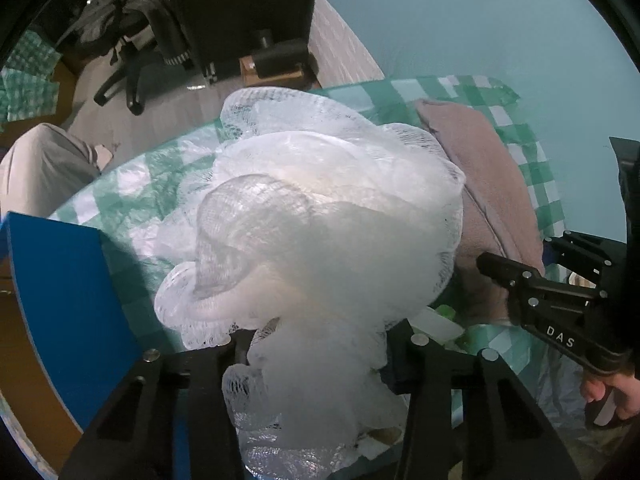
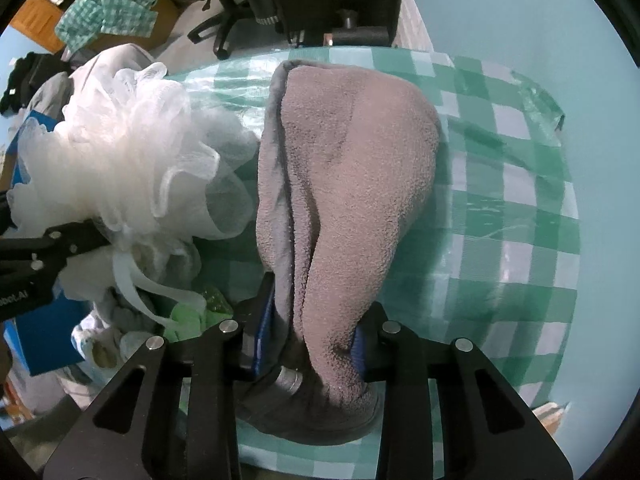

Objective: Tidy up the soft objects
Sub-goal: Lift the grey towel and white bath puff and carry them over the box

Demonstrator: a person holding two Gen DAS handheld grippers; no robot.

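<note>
two soft items in hand, neither placed: left gripper (image 1: 320, 360) jaws clamp the mesh loofah (image 1: 320, 220), right gripper (image 2: 312, 344) jaws pinch the fleece cloth (image 2: 352, 168), small items at lower left unsorted.

The white mesh pouf (image 1: 312, 240) hides the left gripper (image 1: 316, 344) fingertips.

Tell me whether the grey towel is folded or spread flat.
Folded: the grey towel is doubled into bunched layers, pinched in the right gripper.
</note>
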